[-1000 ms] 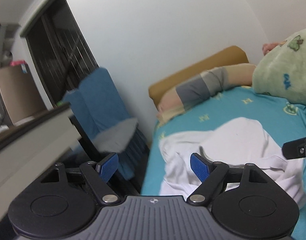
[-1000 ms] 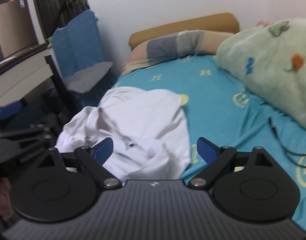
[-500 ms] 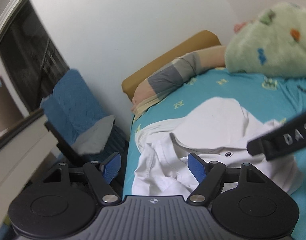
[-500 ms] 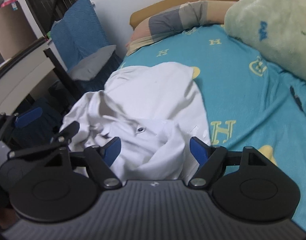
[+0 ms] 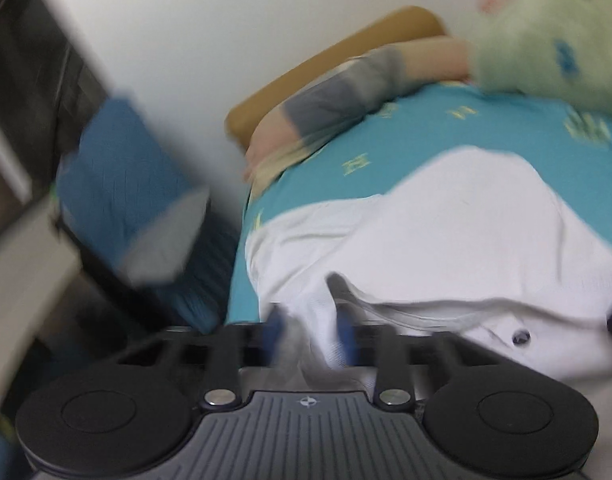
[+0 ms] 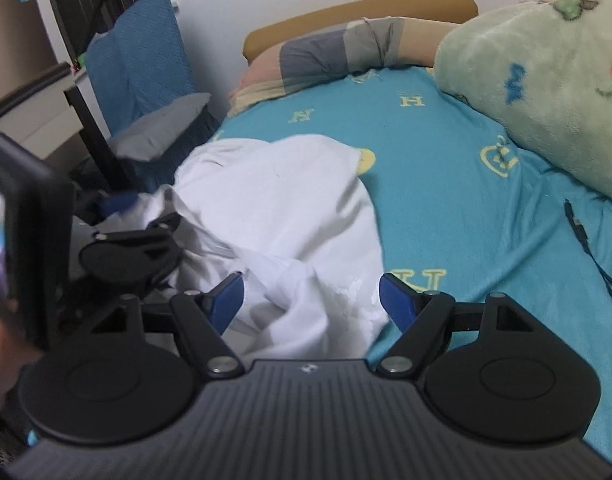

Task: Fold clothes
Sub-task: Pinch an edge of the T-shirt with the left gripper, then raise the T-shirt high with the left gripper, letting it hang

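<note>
A crumpled white polo shirt (image 5: pixel 445 240) lies on the turquoise bed sheet (image 5: pixel 485 128) near the bed's left edge; it also shows in the right wrist view (image 6: pixel 290 220). My left gripper (image 5: pixel 309 336) is shut on a fold of the shirt near its collar; the view is blurred. It shows from the side in the right wrist view (image 6: pixel 162 224). My right gripper (image 6: pixel 311 300) is open, its blue pads (image 6: pixel 395 300) on either side of the shirt's near edge.
A green fleece blanket (image 6: pixel 545 80) lies at the right of the bed, pillows (image 6: pixel 325 56) at the head. A black cable (image 6: pixel 585 240) runs over the sheet at right. A blue-covered chair (image 6: pixel 142 64) and a desk (image 6: pixel 22 112) stand left of the bed.
My left gripper moved down onto the shirt and shut on a fold of it. My right gripper moved closer to the shirt's near edge and stayed open.
</note>
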The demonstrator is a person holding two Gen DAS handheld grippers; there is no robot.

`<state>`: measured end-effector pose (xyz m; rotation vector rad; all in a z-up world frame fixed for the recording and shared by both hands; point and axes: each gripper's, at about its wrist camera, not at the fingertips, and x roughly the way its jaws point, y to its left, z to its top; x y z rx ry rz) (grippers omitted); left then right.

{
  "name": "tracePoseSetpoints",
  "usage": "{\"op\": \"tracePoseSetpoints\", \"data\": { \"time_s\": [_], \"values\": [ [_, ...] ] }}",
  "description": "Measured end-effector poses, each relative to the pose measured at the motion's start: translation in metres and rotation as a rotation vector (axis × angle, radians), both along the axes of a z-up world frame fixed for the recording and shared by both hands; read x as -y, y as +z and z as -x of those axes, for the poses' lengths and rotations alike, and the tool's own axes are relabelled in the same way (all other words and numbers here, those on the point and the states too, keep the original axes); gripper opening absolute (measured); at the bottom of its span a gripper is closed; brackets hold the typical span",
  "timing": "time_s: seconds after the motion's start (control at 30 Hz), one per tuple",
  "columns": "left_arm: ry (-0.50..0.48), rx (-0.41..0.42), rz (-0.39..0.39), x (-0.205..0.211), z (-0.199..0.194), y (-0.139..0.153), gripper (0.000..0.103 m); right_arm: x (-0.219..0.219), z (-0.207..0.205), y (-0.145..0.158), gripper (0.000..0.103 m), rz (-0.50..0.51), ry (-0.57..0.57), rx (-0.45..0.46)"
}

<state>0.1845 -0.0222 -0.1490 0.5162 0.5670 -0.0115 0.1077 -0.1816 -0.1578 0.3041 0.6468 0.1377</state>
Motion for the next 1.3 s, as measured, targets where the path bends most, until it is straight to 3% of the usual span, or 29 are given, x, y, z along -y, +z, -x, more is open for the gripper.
{"op": "tracePoseSetpoints", "data": {
  "time_s": [0.1,0.37,0.53,0.6,0.73,0.93,1.0,1.1,1.13,1.3],
  "values": [
    [0.025,0.039,0.152,-0.019,0.008,0.027,0.004,-0.004,-0.002,0.002,0.077,-0.01,0.02,0.024],
    [-0.099,0.267,0.29,-0.023,0.111,0.113,0.004,-0.026,0.01,0.034,0.077,0.029,0.101,0.21],
    [-0.127,0.375,0.35,-0.016,0.166,0.138,0.003,-0.017,0.034,0.08,0.077,0.004,0.073,0.343],
    [-0.13,0.393,0.378,-0.016,0.181,0.141,0.003,-0.008,0.043,0.091,0.077,0.008,0.051,0.343],
    [-0.133,0.43,0.413,-0.015,0.2,0.147,0.003,0.013,0.064,0.087,0.08,-0.026,0.016,0.206],
    [-0.095,0.469,0.466,-0.028,0.215,0.158,0.003,0.029,0.072,0.039,0.08,-0.043,-0.087,-0.15],
    [-0.082,0.454,0.509,-0.035,0.214,0.159,0.003,0.039,0.078,0.033,0.08,-0.067,-0.154,-0.174],
    [-0.067,0.462,0.54,-0.042,0.217,0.161,0.003,0.05,0.091,0.048,0.08,-0.079,-0.223,-0.087],
    [-0.067,0.465,0.55,-0.044,0.218,0.163,0.003,0.052,0.096,0.06,0.08,-0.066,-0.239,-0.016],
    [-0.078,0.443,0.653,-0.06,0.218,0.166,0.003,0.058,0.143,0.121,0.082,0.054,-0.263,0.467]
  ]
}}
